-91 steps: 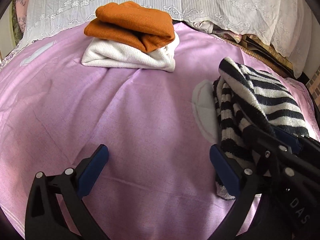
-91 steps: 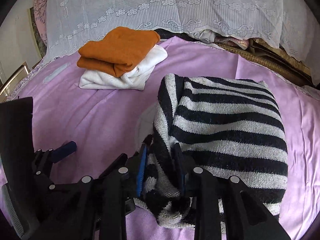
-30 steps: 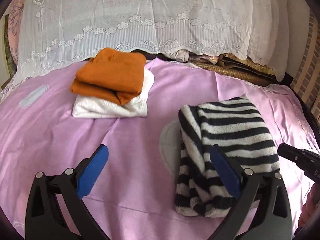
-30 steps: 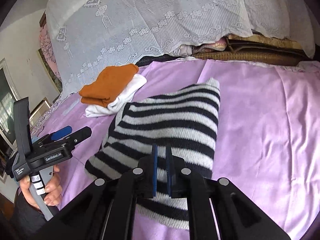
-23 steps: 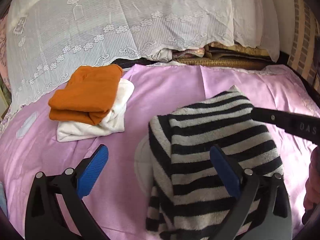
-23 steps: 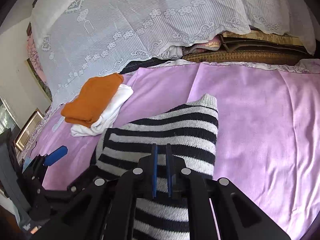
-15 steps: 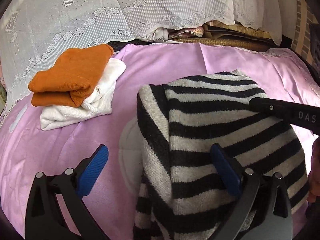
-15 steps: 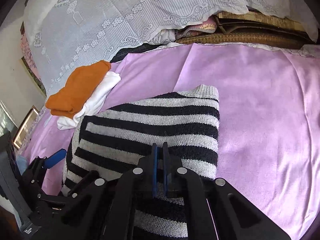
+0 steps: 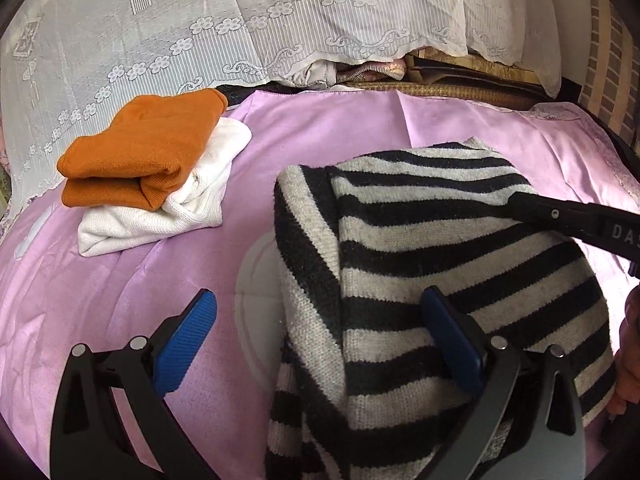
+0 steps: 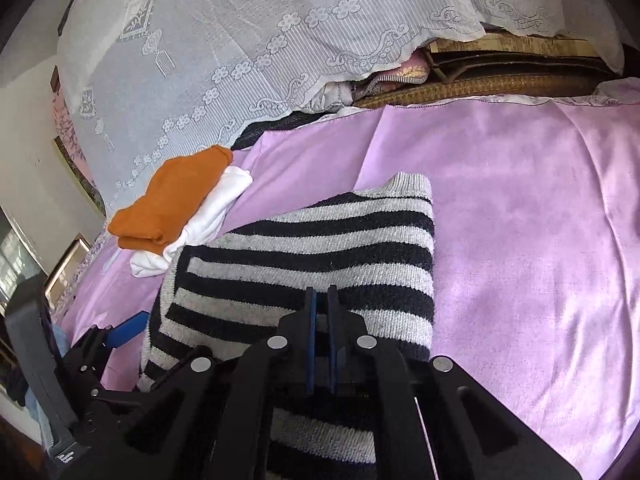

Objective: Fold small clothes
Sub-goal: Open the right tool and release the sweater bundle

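Two-handed work over a bed, both tools angling downward; keeping the left hand-held gripper (image 9: 316,296) spread wide and gripping nothing, with its left blue pad hanging over the purple sheet (image 9: 120,300) and its right pad lying against the top of the striped sweater (image 9: 420,232); straddling the sweater's folded left edge without pinching it. Holding the right hand-held gripper (image 10: 320,292) just above the same sweater (image 10: 320,240), jaws all but closed and opening by a sliver, nothing showing between the blue pads; reaching one black finger across the sweater's far right corner in the left wrist view, with part of a hand (image 9: 628,360) showing at the right edge. Lying folded in the middle of the sheet, black and grey stripes running across, thick fold along the left side. Sitting well apart at the far left, an orange garment (image 9: 148,140) stacked on a white garment (image 9: 160,220), both folded. Hanging behind the bed, a white lace cloth (image 9: 240,20), partly covering piled bedding.
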Action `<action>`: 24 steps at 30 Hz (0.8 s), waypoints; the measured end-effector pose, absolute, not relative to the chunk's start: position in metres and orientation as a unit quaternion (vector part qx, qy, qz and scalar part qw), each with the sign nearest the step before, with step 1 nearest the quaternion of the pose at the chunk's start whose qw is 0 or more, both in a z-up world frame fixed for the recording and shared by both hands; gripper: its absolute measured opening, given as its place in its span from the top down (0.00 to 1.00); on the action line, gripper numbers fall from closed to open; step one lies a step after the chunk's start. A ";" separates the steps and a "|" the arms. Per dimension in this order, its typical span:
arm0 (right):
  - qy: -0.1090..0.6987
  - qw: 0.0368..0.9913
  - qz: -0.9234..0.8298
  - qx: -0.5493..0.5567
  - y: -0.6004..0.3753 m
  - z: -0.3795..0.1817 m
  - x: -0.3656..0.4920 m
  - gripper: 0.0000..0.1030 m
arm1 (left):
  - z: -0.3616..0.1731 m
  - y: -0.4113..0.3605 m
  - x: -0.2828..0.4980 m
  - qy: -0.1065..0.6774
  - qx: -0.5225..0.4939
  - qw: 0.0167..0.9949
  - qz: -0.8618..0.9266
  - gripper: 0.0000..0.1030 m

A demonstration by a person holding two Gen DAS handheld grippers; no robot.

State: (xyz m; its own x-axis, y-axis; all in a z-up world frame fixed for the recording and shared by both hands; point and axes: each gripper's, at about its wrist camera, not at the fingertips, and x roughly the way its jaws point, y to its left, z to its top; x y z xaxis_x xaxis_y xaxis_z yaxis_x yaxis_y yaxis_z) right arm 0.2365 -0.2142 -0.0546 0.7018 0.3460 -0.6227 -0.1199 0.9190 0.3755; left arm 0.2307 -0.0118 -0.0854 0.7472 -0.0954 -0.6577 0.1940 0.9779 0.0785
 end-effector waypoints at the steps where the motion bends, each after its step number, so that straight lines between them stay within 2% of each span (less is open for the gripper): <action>1: 0.359 0.912 0.124 0.156 -0.213 -0.051 0.230 0.90 | -0.085 -0.011 0.230 0.346 0.070 0.932 -0.078 0.04; 3: 0.346 0.919 0.120 0.144 -0.207 -0.041 0.213 0.78 | -0.085 -0.009 0.229 0.345 0.068 0.933 -0.079 0.04; 5: 0.333 0.928 0.115 0.121 -0.197 -0.033 0.195 0.48 | -0.085 -0.007 0.230 0.346 0.065 0.932 -0.081 0.04; 9: 0.317 0.941 0.101 0.065 -0.179 -0.029 0.163 0.48 | -0.084 -0.006 0.230 0.349 0.057 0.931 -0.086 0.04; 13: 0.349 0.933 0.073 0.049 -0.182 -0.049 0.149 0.47 | -0.084 -0.006 0.229 0.348 0.059 0.932 -0.086 0.04; 14: 0.357 0.930 0.068 0.053 -0.185 -0.056 0.148 0.41 | -0.084 -0.007 0.229 0.349 0.060 0.931 -0.086 0.04; 19: 0.408 0.885 0.112 0.194 -0.220 -0.085 0.163 0.29 | -0.085 -0.008 0.228 0.348 0.065 0.932 -0.083 0.04; 24: 0.404 0.879 0.127 0.218 -0.224 -0.090 0.159 0.24 | -0.082 -0.001 0.221 0.348 0.052 0.932 -0.089 0.04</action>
State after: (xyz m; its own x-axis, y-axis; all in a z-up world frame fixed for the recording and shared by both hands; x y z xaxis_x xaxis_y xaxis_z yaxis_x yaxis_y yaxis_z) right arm 0.1588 -0.2235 -0.0902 0.6416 0.4001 -0.6545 -0.0479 0.8724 0.4864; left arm 0.2209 -0.0011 -0.0825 0.7421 -0.1291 -0.6577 0.2017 0.9788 0.0356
